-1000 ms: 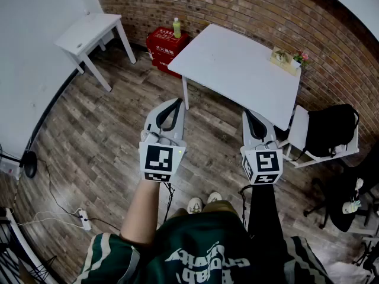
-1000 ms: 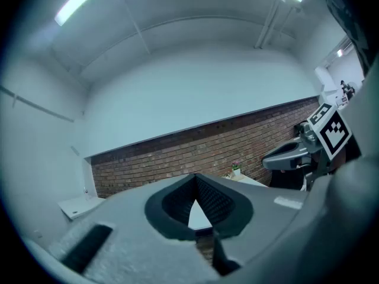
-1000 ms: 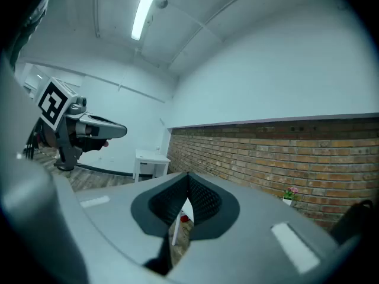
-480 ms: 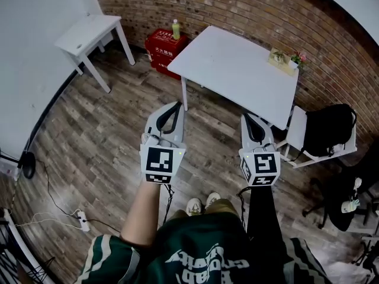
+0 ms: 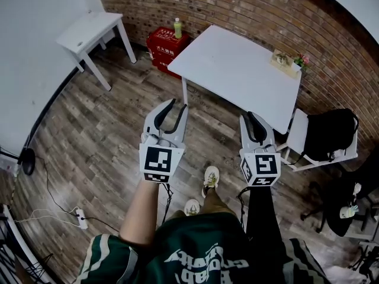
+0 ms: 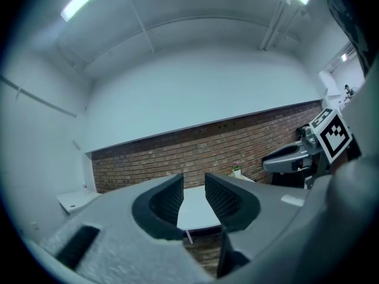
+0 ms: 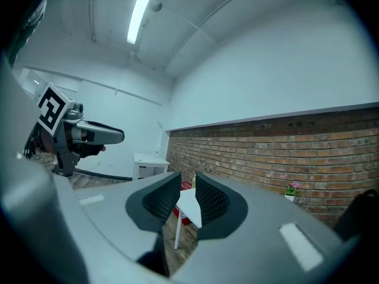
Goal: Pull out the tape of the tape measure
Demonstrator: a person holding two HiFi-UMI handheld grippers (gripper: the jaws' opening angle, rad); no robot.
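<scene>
While the person stands over a wood floor (image 5: 89, 141) with a brick wall (image 5: 249, 5) ahead, both grippers are held out at waist height above the boards, well short of the big white table (image 5: 237, 70). A smaller white table (image 5: 89, 31) stands off to the left by the wall. A white chair (image 5: 299, 132) with a black bag (image 5: 328, 132) on it sits at the big table's right corner. A red crate (image 5: 163, 45) rests on the floor near the wall.

The left gripper (image 5: 179, 103) has its jaws opening, with a clear gap and nothing between them. The right gripper (image 5: 251, 115) is also opening, its gap narrower, and it too holds nothing. The person's shoes (image 5: 210, 175) show below and between the two tools.

A green bottle (image 5: 177, 27) stands on the crate, and a small flower pot (image 5: 287, 61) sits at the big table's far edge. The tape measure cannot be made out in any view.
</scene>
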